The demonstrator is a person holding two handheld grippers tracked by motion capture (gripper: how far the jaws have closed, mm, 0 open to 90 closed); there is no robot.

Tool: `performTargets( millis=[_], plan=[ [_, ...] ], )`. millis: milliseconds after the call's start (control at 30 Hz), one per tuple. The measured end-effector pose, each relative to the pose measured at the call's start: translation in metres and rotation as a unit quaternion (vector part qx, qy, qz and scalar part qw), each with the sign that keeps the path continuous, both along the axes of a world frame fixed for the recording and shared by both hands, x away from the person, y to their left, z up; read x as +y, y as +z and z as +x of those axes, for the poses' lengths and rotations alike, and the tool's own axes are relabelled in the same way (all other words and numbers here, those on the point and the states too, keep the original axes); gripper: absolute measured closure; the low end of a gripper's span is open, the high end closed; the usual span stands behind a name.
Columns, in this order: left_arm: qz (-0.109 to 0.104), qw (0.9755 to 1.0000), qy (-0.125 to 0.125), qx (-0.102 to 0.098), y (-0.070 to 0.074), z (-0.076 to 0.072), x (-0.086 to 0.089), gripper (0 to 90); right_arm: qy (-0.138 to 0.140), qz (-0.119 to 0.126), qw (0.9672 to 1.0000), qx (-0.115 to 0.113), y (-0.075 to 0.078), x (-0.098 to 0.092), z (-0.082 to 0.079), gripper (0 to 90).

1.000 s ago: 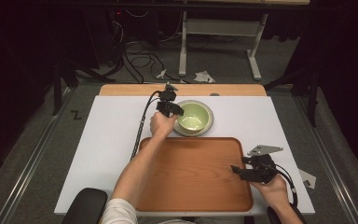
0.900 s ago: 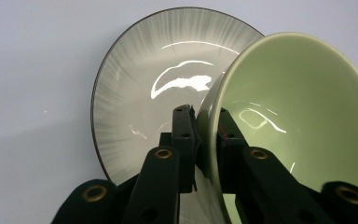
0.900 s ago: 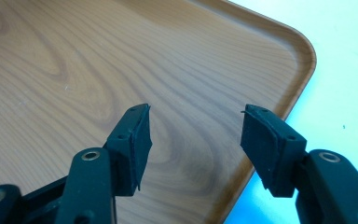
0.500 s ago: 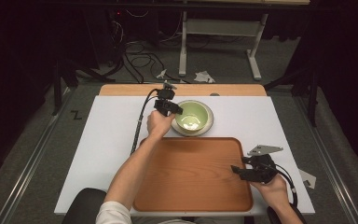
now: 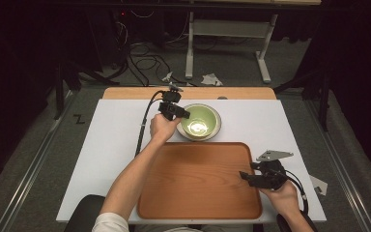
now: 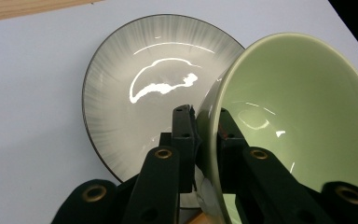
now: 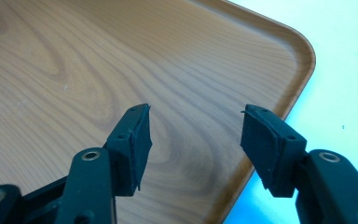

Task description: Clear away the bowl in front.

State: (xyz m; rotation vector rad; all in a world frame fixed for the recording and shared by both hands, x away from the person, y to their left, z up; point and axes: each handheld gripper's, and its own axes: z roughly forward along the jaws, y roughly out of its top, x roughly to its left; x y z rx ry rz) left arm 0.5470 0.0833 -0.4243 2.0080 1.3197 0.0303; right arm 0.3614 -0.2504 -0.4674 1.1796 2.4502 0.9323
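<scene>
My left gripper [image 5: 179, 114] is shut on the near rim of a pale green bowl [image 5: 200, 123], just behind the tray. In the left gripper view the green bowl [image 6: 298, 126] hangs tilted, one pad inside its wall and one outside. Below it lies a grey plate [image 6: 140, 93] with a dark edge. A wooden tray [image 5: 198, 183] sits at the table's front. My right gripper [image 5: 245, 178] hovers at the tray's right edge. In the right gripper view it stands open [image 7: 196, 135] over the bare wooden tray [image 7: 74, 70], holding nothing.
A white sheet [image 5: 111, 154] covers the table, with a strip of wood [image 5: 125, 93] showing at the back. The left gripper's black cable [image 5: 142, 128] trails across the sheet left of the tray. Beyond the table are floor cables and a white table frame [image 5: 224, 34].
My left hand has risen slightly with the bowl's rim in its jaws. The right hand has stayed where it was.
</scene>
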Motion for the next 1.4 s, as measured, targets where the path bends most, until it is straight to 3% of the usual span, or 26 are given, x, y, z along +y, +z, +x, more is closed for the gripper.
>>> performTargets(
  millis=[467,900,1400],
  plan=[
    [0.0,0.9995,-0.031,-0.008,0.011,-0.011,-0.003,81.7,-0.001,0.001,1.0,0.0,0.0,0.0,0.0,42.9],
    [-0.001,0.9989,-0.045,-0.015,0.017,-0.018,-0.005,81.7,-0.001,0.0,1.0,0.0,0.0,0.0,0.0,42.9],
    [-0.001,0.9963,-0.079,-0.033,0.029,-0.034,-0.011,81.7,-0.001,0.001,1.0,-0.001,0.0,0.0,0.0,42.9]
  ],
)
